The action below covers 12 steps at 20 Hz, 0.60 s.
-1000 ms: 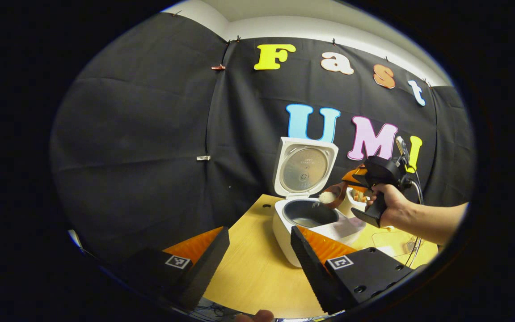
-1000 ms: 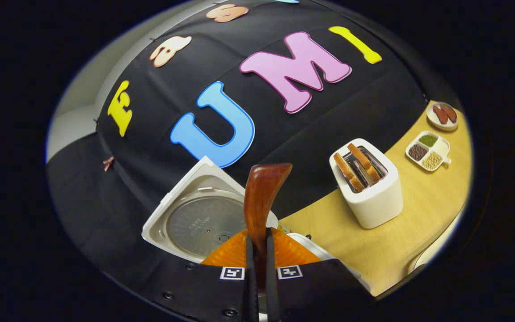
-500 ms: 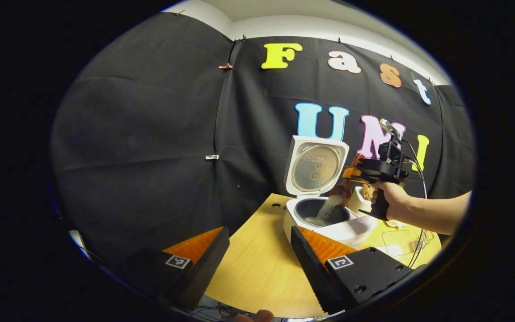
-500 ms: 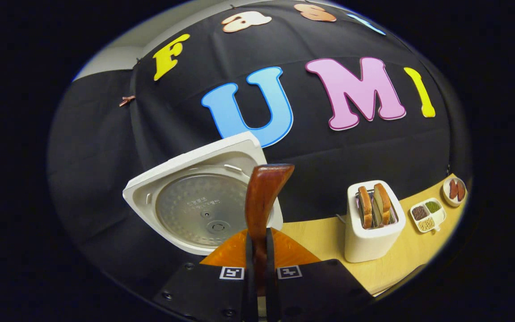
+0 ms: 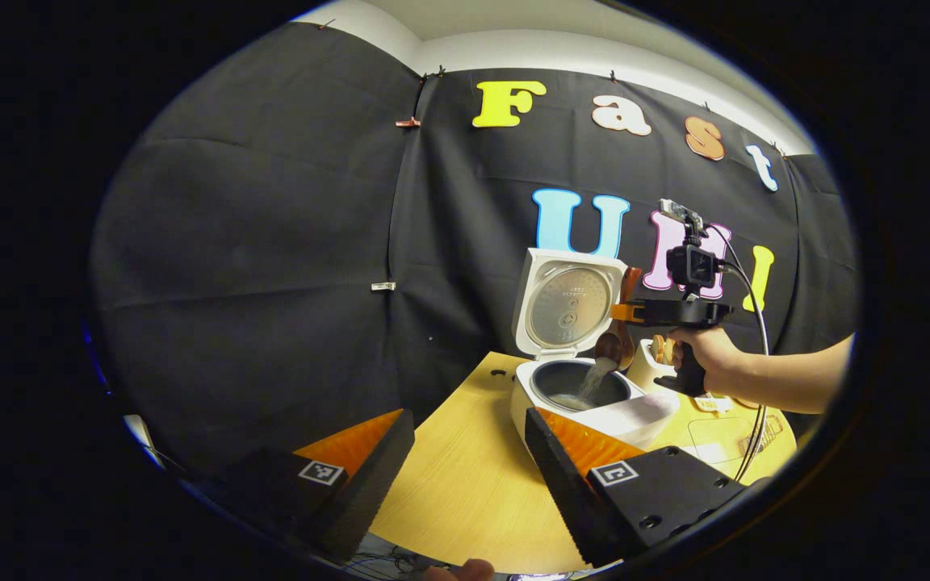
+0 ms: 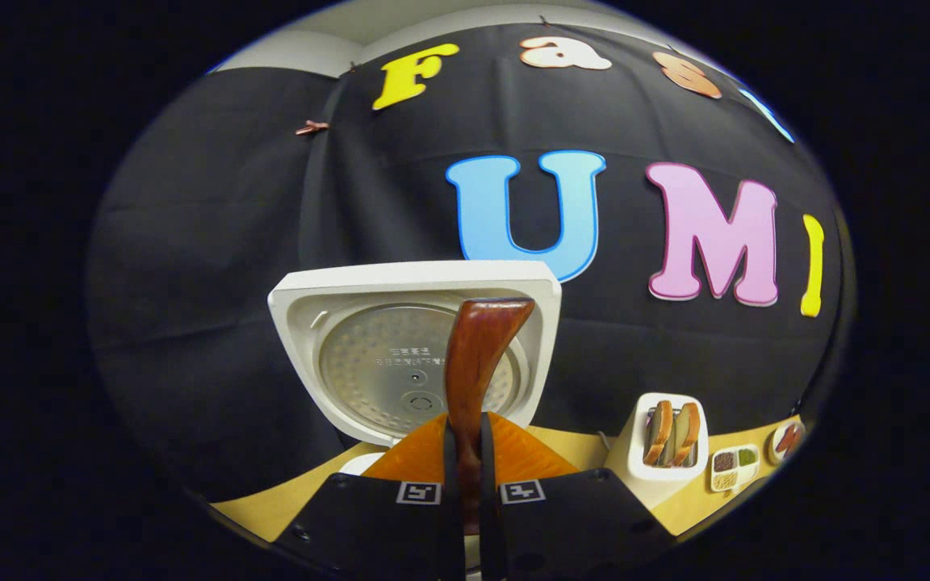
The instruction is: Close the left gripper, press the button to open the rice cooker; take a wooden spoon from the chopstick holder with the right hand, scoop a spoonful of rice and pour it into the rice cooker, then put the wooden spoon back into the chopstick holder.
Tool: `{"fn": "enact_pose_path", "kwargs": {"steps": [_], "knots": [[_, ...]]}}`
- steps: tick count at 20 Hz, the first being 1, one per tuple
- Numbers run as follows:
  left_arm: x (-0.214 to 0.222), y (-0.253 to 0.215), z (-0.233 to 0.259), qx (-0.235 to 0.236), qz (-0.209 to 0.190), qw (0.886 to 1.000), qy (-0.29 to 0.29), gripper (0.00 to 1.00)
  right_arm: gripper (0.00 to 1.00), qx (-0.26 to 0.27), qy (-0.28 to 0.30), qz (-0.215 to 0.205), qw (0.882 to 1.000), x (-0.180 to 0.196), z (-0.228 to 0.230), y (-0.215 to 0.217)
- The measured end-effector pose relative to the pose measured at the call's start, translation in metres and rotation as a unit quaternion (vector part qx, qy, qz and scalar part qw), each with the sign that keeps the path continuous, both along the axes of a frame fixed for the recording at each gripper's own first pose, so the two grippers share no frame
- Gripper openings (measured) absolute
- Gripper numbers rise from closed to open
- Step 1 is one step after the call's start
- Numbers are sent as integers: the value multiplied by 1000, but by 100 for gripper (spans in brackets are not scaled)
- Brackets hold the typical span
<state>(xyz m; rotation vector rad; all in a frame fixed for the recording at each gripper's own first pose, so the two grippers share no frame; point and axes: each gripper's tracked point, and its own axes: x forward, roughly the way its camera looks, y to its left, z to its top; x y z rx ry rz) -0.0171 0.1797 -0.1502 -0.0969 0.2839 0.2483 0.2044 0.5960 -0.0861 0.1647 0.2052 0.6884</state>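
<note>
**Rice pouring from wooden spoon into open rice cooker**

Rice cooker [image 5: 594,395]: white body on the wooden table [image 5: 465,484], lid [image 5: 566,303] raised upright, dark inner pot exposed. In the right gripper view the lid's [image 6: 400,355] metal inner plate faces the camera.

Wooden spoon [image 6: 477,363]: dark brown, handle clamped between the right gripper's [image 6: 469,484] two fingers, which press on it from both sides. In the left gripper view the spoon [image 5: 617,343] is tipped over the pot, with the right gripper [image 5: 634,311] and the hand [image 5: 703,355] holding it beside the lid.

Rice [image 5: 594,379]: a white stream falling from the spoon bowl into the pot.

Left gripper [image 5: 465,452]: fingers spread wide apart, nothing between them, held above the table's near part, short of the cooker.

Toaster [image 6: 663,440]: white, bread slices standing in its slots, right of the cooker.

Divided dish [image 6: 733,468]: small portions of grains, just beyond the toaster.
</note>
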Motion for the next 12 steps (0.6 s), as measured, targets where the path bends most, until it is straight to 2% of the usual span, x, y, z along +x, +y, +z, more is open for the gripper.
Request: {"fn": "enact_pose_path", "kwargs": {"steps": [5, 10, 12], "knots": [[-6, 1, 2, -3, 5, 1000, -2, 95, 12, -59, -82, 43, 994, -15, 15, 14], [-9, -1, 3, 6, 6, 1000, -2, 95, 12, -100, -176, 87, 975, -45, 40, 28], [-10, -4, 4, 5, 5, 1000, -3, 95, 12, -97, -173, 99, 975, -52, 36, 33]]}}
